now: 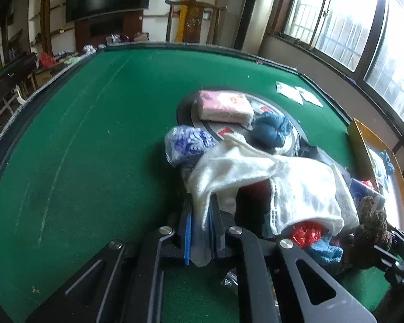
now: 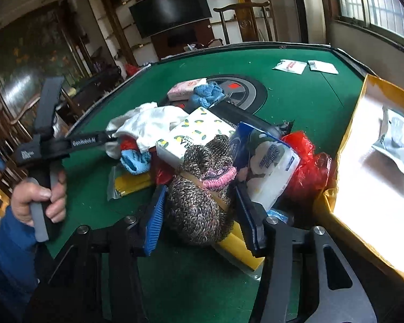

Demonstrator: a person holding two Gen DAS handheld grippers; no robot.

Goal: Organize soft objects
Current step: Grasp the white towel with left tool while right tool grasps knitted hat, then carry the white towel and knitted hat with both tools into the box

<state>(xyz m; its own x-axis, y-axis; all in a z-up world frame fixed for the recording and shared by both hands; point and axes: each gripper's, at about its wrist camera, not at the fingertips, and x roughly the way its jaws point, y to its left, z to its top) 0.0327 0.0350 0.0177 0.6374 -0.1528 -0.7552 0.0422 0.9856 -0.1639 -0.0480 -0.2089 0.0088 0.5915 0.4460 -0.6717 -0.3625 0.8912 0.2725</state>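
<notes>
Table: green felt card table (image 1: 80,123) with a round grey hub (image 2: 251,91) in the middle, soft stuff piled on and around it.
Room: dark TV (image 2: 171,9) on the far wall, wooden chair (image 2: 242,21) behind the table, bright windows (image 1: 344,24) on the right.
Left gripper (image 1: 202,231): jaws pinched nearly closed on a corner of the white cloth (image 1: 256,172), which drapes over the pile.
Right gripper (image 2: 199,204): jaws partly open, blue pads on either side of the speckled knit bundle (image 2: 199,202); can't tell if they're actually pressing it.
Box: yellow cardboard box (image 2: 344,134) just right of the pile, open.
</notes>
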